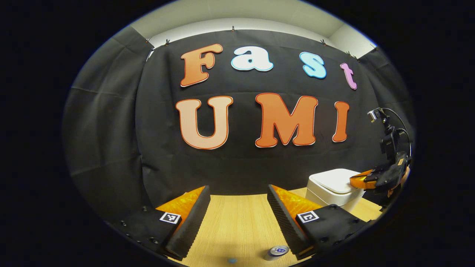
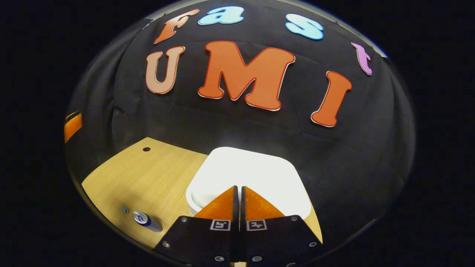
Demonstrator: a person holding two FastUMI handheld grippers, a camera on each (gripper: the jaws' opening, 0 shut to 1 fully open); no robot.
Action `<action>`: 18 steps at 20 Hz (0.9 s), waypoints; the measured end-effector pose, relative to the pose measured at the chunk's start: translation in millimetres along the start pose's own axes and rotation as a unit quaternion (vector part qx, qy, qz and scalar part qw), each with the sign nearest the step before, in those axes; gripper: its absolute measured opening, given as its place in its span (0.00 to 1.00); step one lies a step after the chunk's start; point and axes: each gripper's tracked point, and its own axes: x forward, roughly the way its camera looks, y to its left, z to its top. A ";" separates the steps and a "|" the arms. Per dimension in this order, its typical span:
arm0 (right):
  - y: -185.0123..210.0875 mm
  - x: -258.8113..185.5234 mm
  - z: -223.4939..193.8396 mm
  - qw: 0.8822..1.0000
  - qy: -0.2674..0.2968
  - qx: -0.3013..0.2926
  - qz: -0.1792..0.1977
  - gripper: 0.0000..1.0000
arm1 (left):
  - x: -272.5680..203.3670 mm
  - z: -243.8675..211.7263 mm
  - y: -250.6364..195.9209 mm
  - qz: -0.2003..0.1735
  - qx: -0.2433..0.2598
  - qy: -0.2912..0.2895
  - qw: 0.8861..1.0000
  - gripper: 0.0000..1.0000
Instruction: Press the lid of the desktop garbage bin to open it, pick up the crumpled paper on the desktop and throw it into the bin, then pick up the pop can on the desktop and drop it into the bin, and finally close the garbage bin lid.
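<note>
The white desktop bin (image 2: 248, 168) stands on the wooden table with its lid down. My right gripper (image 2: 239, 188) is shut with nothing between its fingers, and its tips are over the near part of the lid; I cannot tell whether they touch it. In the left gripper view, the bin (image 1: 332, 185) stands at the right with the right gripper (image 1: 358, 181) over its right edge. A silver pop can (image 1: 276, 252) lies on its side by my open left gripper (image 1: 238, 187), which holds nothing. The can (image 2: 145, 220) also lies left of the bin.
The light wood table (image 2: 148, 178) ends at the black cloth wall just behind the bin. A small blue speck (image 2: 125, 210) lies near the can and a small hole (image 2: 146, 149) sits at the table's far left. A hand (image 1: 405, 174) holds the right gripper.
</note>
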 end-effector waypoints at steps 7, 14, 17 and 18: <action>-23.1 -32.5 75.8 0.993 -0.108 0.025 -0.046 0.02 | 4.4 6.0 2.5 0.001 -0.003 -0.005 1.000 0.98; -26.5 -63.7 147.3 0.977 -0.203 0.036 -0.052 0.20 | 14.9 17.0 -3.8 -0.014 -0.005 -0.027 1.000 0.99; -20.1 -64.9 180.3 0.970 -0.238 0.034 -0.036 0.25 | 27.1 34.6 -14.4 -0.033 -0.007 -0.048 0.998 0.98; -22.6 -66.4 185.1 0.969 -0.240 0.032 -0.040 0.24 | 30.4 42.8 -13.0 -0.033 -0.005 -0.055 0.998 0.98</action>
